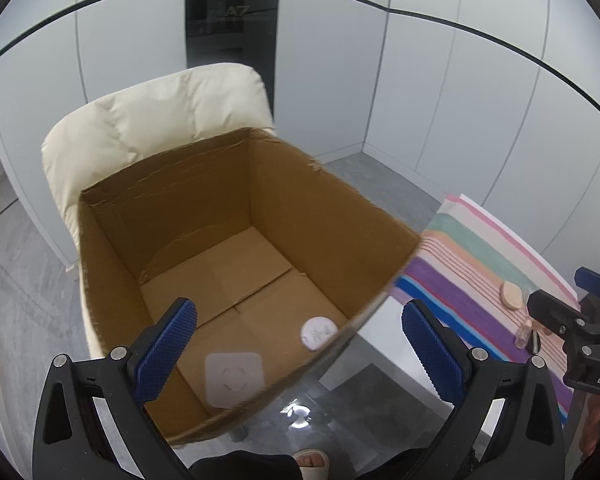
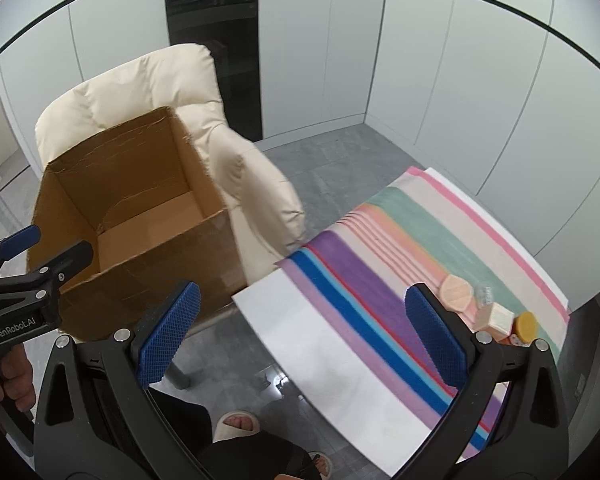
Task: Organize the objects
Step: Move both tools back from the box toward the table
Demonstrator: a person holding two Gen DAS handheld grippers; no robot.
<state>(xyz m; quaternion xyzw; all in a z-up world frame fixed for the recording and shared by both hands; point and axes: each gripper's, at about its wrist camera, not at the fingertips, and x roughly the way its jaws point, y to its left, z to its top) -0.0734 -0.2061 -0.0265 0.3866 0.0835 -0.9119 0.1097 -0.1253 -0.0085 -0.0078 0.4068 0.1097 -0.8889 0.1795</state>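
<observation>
My left gripper hangs over the box, fingers wide apart and empty; a round disc and a square pad already lie inside. My right gripper, also spread and empty, is nearer the leftover items, clustered at two o'clock on the striped cloth over the counter, so I judge the next pick is the right's.

The left wrist view looks down from close above into the open cardboard box, which fills the frame's centre, with the striped cloth at the right edge. The right wrist view sits farther right and higher, facing down over the cloth at lower right, the box at left. Both share the box, cloth and cream chair.
</observation>
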